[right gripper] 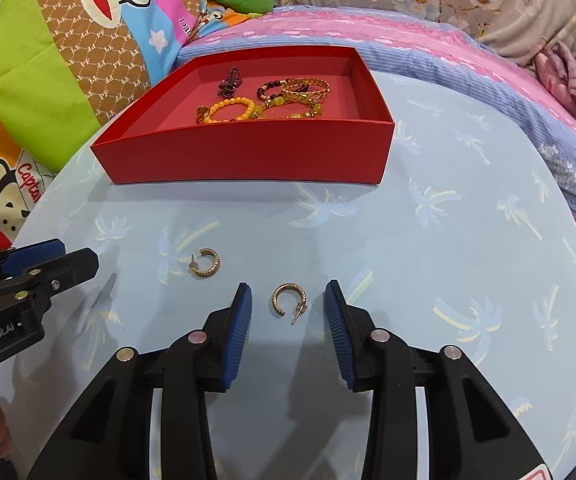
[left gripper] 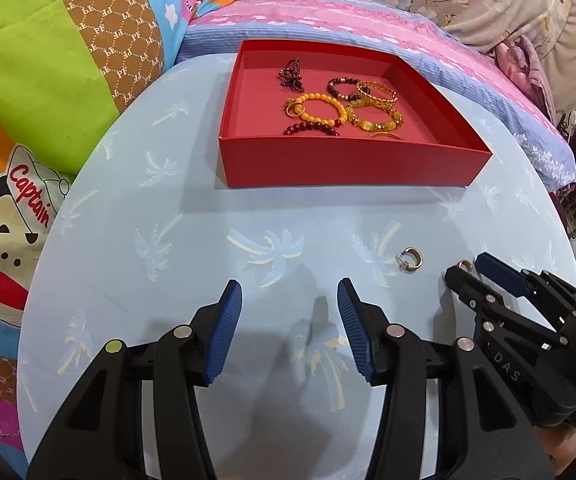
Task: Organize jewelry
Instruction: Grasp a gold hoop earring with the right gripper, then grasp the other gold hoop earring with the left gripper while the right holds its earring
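**Right claw poised over hoop earring**

Left wrist view: left gripper (left gripper: 289,292) spread wide, empty, over the blue tablecloth (left gripper: 208,240); one hoop earring (left gripper: 411,259) lies right of it.

Right wrist view: right gripper (right gripper: 288,296) spread, straddling second hoop earring (right gripper: 289,300). It should lower squarely and close gently on the band, not the post. Red tray (right gripper: 248,160) sits far.

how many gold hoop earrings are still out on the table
2. One earring lies between the open fingers of the right gripper; the other earring lies further left, nearer the left gripper. Both are outside the red box.
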`<action>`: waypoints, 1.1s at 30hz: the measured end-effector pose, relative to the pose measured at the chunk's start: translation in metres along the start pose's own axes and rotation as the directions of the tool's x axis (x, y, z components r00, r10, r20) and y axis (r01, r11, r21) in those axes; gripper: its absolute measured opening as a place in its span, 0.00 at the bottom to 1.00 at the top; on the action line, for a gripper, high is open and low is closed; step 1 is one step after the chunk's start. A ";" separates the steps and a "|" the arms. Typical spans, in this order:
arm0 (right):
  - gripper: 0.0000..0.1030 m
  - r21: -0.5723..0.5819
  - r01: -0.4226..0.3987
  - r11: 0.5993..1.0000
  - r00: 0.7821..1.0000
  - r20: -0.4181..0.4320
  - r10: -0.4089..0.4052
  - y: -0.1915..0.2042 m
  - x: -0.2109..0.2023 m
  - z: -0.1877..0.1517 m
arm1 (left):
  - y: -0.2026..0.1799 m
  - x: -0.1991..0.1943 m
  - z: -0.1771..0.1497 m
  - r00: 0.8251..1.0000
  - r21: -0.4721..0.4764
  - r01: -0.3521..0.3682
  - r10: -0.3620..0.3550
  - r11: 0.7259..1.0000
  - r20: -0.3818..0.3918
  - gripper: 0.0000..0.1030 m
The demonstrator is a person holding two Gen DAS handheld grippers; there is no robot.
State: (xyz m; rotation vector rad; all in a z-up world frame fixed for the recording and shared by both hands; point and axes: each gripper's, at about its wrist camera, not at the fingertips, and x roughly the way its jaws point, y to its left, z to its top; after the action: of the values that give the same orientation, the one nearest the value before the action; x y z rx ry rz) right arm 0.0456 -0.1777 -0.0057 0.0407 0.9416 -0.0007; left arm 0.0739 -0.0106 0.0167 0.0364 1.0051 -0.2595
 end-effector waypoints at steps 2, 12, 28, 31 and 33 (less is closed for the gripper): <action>0.28 -0.007 0.006 1.000 1.000 0.004 -0.006 0.000 0.001 0.001 | -0.002 0.001 -0.001 1.000 0.005 0.004 -0.004 1.000 -0.005 0.46; 0.15 0.024 -0.006 1.000 1.000 -0.003 0.006 -0.007 -0.003 -0.002 | -0.022 0.005 0.000 0.998 0.043 0.054 -0.053 0.998 -0.017 0.46; 0.16 0.129 -0.032 0.991 0.999 -0.008 0.034 -0.035 -0.014 -0.004 | -0.066 0.033 0.012 0.991 0.101 0.128 -0.124 0.987 -0.050 0.37; 0.16 0.135 -0.038 0.990 0.999 -0.010 0.039 -0.037 -0.012 -0.005 | -0.069 0.036 0.014 0.992 0.113 0.121 -0.116 0.986 -0.046 0.30; 0.16 0.138 -0.040 0.990 0.999 -0.013 0.042 -0.037 -0.011 -0.006 | -0.070 0.037 0.015 0.992 0.117 0.120 -0.115 0.986 -0.044 0.24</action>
State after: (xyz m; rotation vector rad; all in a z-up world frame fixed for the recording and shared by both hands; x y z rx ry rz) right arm 0.0336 -0.2145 -0.0018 0.1881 0.9551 -0.0277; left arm 0.0885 -0.0879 0.0003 0.0909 1.0292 -0.4278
